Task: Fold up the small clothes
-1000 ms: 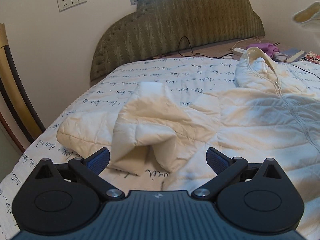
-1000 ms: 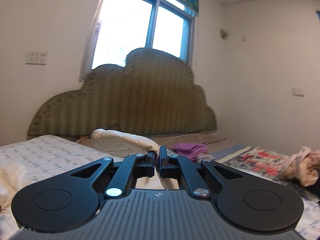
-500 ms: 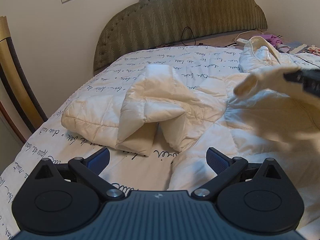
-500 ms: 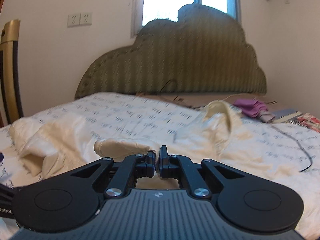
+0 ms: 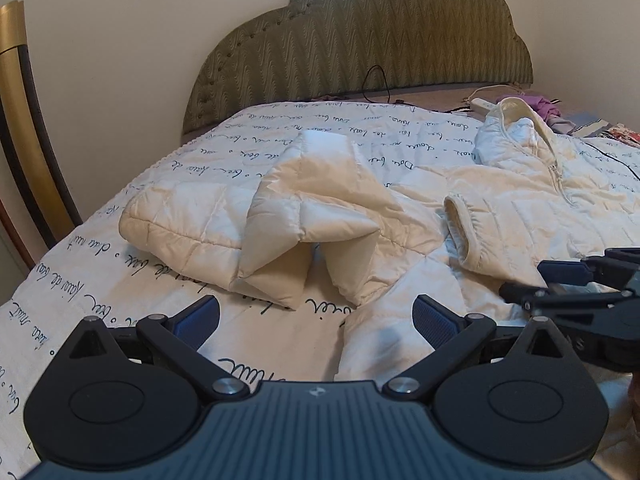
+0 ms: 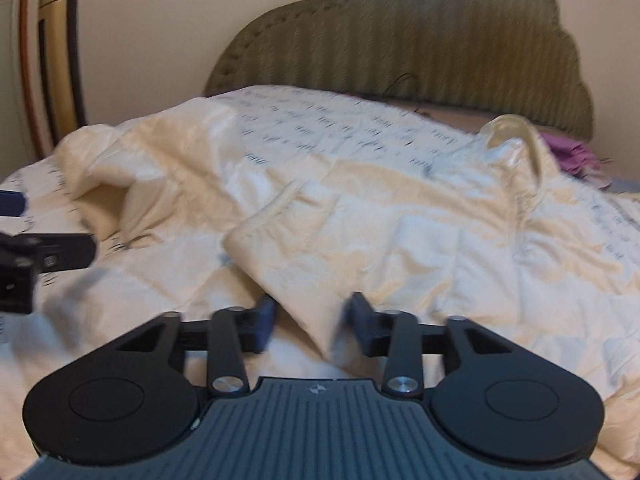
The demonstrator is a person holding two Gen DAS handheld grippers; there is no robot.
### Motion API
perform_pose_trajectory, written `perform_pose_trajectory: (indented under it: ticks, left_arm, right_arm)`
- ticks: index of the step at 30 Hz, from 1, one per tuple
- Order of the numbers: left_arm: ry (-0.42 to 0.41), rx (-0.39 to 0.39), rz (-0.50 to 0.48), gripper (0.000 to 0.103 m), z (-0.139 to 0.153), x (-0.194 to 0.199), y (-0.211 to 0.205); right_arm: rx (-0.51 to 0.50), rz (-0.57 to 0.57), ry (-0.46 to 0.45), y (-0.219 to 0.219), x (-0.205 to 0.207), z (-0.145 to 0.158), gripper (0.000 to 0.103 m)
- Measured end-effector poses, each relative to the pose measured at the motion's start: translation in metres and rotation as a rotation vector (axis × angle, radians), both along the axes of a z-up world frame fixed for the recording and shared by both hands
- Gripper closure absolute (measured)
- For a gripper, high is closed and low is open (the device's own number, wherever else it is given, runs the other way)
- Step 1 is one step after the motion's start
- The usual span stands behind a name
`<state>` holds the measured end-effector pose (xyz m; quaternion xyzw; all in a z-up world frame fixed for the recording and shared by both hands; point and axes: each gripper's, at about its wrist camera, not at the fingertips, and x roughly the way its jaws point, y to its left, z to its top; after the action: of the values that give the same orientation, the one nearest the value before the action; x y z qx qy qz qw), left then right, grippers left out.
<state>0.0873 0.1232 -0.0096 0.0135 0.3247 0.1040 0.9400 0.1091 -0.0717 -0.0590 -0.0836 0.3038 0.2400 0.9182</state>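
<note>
When set against a second ago, shows one clear change. Bed [image 5: 360, 128]: quilted cover, unchanged. Jacket [image 5: 540, 208]: spread face up across it, zip closed, collar toward the headboard. First sleeve [image 5: 312, 208]: already thrown inward, lying in a bulky, loose heap to the picture's left of the body. Second sleeve [image 6: 320, 240]: was pinched and carried high; now laid down across the jacket's front, cuff pointing toward the first sleeve (blurred in the right view, sharp in the left).

Right gripper [image 6: 312, 320]: brought down low over the jacket, jaws opening, with the sleeve's fabric lying between the fingers [image 6: 262, 322] but no longer pressed by them. Left gripper [image 5: 316, 312]: spread wide, empty, hanging above the quilt just short of the hem.

Means, by my reading, both sleeves now folded in. Probably leaves the lengthwise fold, hem up toward collar. Worth tidying the first sleeve beforehand, since puffy padding tends to spring back and bulge.
</note>
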Motion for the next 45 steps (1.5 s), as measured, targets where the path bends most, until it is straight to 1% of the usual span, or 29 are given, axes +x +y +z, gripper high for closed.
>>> perform_pose_trajectory:
  ticks: [2,3,5,7,9,10,12,13,15,17,18,19,21,23,26,28,30,33,35,36,38,41,42,45]
  left_arm:
    - [0.006,-0.001,0.002,0.0,0.001,0.0,0.001]
    - [0.007,-0.001,0.002,0.0,0.001,-0.001,0.001]
    - [0.005,0.005,0.001,0.0,0.003,0.0,0.0]
    - [0.001,0.013,-0.003,0.0,0.006,0.001,-0.004]
    - [-0.005,0.015,-0.022,0.0,0.01,0.0,-0.01]
    - [-0.008,0.015,-0.036,0.0,0.012,0.0,-0.014]
    - [-0.015,0.018,-0.068,0.0,0.018,0.003,-0.023]
    - [-0.02,0.021,-0.087,0.0,0.021,0.006,-0.028]
    - [-0.036,0.033,-0.132,0.0,0.029,0.015,-0.042]
    - [-0.06,0.048,-0.17,0.0,0.034,0.029,-0.057]
    - [-0.07,0.053,-0.174,0.0,0.034,0.038,-0.064]
    - [-0.072,0.059,-0.166,0.0,0.032,0.046,-0.071]
    - [-0.069,0.063,-0.147,0.0,0.022,0.068,-0.083]
    - [-0.055,0.081,-0.122,0.0,0.008,0.084,-0.092]
    - [-0.041,0.108,-0.11,0.0,-0.014,0.094,-0.098]
    - [-0.043,0.123,-0.117,0.0,-0.025,0.096,-0.1]
    - [-0.042,0.138,-0.115,0.0,-0.035,0.097,-0.1]
    - [-0.032,0.111,-0.112,0.0,-0.049,0.096,-0.096]
    - [-0.032,0.099,-0.114,0.0,-0.053,0.095,-0.095]
    - [-0.034,0.098,-0.113,0.0,-0.054,0.094,-0.095]
    - [-0.039,0.105,-0.11,0.0,-0.057,0.094,-0.097]
    - [-0.042,0.13,-0.111,0.0,-0.06,0.093,-0.102]
    - [-0.043,0.134,-0.112,0.0,-0.06,0.093,-0.102]
    - [-0.038,0.124,-0.113,0.0,-0.061,0.094,-0.101]
  right_arm:
    - [0.045,0.048,0.006,-0.006,-0.007,0.008,0.051]
    - [0.087,0.057,0.003,-0.013,-0.011,0.015,0.051]
    - [0.18,0.007,-0.022,-0.032,-0.013,0.03,0.048]
    - [0.213,-0.095,-0.039,-0.051,-0.008,0.036,0.043]
    - [0.188,-0.18,-0.017,-0.062,0.002,0.031,0.043]
    - [0.161,-0.21,0.015,-0.066,0.008,0.024,0.043]
    - [0.096,-0.22,0.09,-0.067,0.015,0.007,0.043]
    - [0.068,-0.209,0.095,-0.065,0.013,0.0,0.043]
    - [0.046,-0.194,0.055,-0.063,0.006,-0.001,0.043]
    - [0.087,-0.196,0.027,-0.066,0.004,0.006,0.043]
    - [0.111,-0.201,0.027,-0.069,0.004,0.008,0.042]
    - [0.122,-0.206,0.053,-0.074,0.009,0.009,0.042]
    - [0.073,-0.184,0.138,-0.075,0.02,0.003,0.043]
    - [0.073,-0.179,0.14,-0.083,0.022,0.004,0.046]
    - [0.155,-0.223,0.119,-0.106,0.036,0.027,0.046]
    - [0.194,-0.248,0.107,-0.118,0.057,0.045,0.044]
    - [0.23,-0.247,0.112,-0.125,0.083,0.059,0.043]
    - [0.288,-0.25,0.098,-0.128,0.131,0.074,0.042]
    - [0.327,-0.287,0.103,-0.128,0.166,0.077,0.042]
    - [0.356,-0.304,0.111,-0.128,0.183,0.076,0.042]
    - [0.445,-0.338,0.133,-0.13,0.217,0.071,0.042]
    - [0.554,-0.382,0.161,-0.129,0.261,0.057,0.042]
    - [0.561,-0.404,0.158,-0.126,0.275,0.051,0.042]
    - [0.508,-0.454,0.118,-0.114,0.309,0.04,0.041]
